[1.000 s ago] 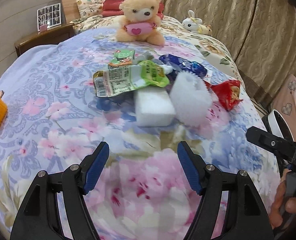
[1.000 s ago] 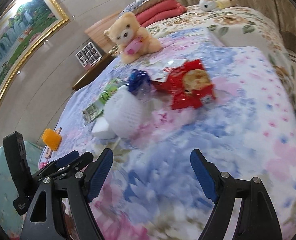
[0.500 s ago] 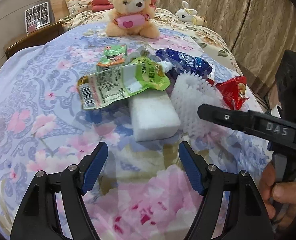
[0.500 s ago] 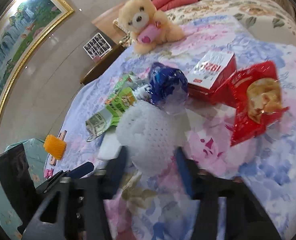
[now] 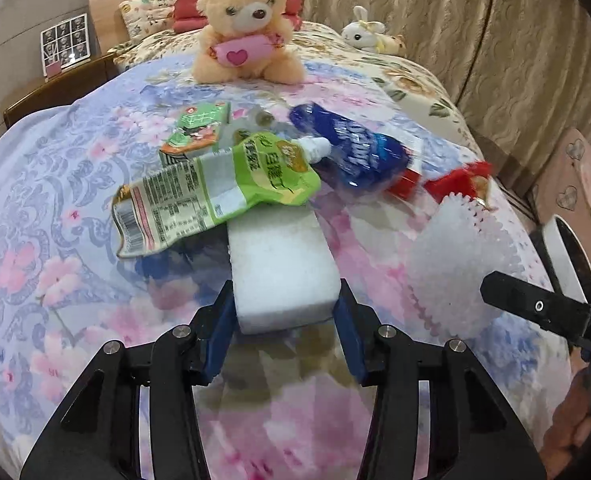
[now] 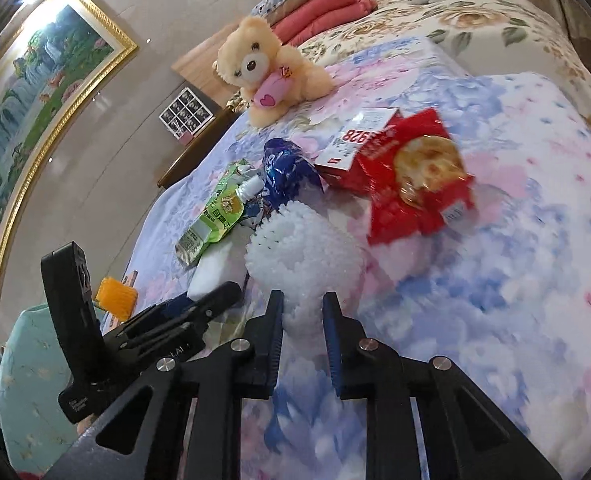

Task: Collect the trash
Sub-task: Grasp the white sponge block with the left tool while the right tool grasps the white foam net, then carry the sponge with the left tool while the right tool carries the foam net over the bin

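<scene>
Foam block (image 5: 281,268): white, lying on the bed (image 5: 55,200), centre of left wrist view; near end sits between the left gripper (image 5: 283,334) pads, which grasp it.
Foam net (image 6: 303,256): white mesh sleeve, centre of right wrist view; right gripper (image 6: 302,332) clenched on its lower end.
Green pouch (image 5: 215,188): overlaps far end of the block, left of centre.
Blue wrapper (image 5: 351,148): just beyond the pouch spout.
Red snack bag (image 6: 415,176): right of centre, right wrist view.
Teddy bear (image 5: 247,28): top centre, well apart from the trash.
</scene>
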The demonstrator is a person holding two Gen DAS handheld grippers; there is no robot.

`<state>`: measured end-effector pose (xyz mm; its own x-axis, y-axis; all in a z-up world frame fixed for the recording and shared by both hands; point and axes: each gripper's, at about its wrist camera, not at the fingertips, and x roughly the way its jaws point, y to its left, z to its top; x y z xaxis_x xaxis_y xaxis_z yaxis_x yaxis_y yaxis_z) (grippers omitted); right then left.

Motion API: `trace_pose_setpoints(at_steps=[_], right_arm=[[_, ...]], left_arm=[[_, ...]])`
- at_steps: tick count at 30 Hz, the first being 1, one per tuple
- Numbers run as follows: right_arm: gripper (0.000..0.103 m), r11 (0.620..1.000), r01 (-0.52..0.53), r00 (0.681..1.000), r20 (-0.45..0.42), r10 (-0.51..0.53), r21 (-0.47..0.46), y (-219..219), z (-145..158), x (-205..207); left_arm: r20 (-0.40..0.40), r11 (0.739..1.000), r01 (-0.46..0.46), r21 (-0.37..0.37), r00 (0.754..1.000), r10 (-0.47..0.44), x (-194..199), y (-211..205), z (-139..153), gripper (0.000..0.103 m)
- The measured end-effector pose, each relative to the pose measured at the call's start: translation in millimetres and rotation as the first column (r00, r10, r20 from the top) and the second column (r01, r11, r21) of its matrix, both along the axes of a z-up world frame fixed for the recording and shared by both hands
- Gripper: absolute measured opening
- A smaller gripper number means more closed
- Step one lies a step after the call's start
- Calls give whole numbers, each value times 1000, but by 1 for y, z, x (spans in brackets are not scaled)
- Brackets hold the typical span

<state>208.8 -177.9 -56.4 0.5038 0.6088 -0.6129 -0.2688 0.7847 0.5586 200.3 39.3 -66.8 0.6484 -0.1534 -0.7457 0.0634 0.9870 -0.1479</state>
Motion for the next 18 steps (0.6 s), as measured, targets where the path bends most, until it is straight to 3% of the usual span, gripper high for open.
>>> trace_pose_setpoints(at_steps=[9,18], right_arm=[[19,999,38,998,40,-39,9,-38,13,-39],[19,993,120,990,74,-119,-16,-87,23,-68]], left_arm=[[24,992,117,-48,993,-116,-50,-37,16,46],[76,974,219,-60,974,-214,-74,-84,41,46]])
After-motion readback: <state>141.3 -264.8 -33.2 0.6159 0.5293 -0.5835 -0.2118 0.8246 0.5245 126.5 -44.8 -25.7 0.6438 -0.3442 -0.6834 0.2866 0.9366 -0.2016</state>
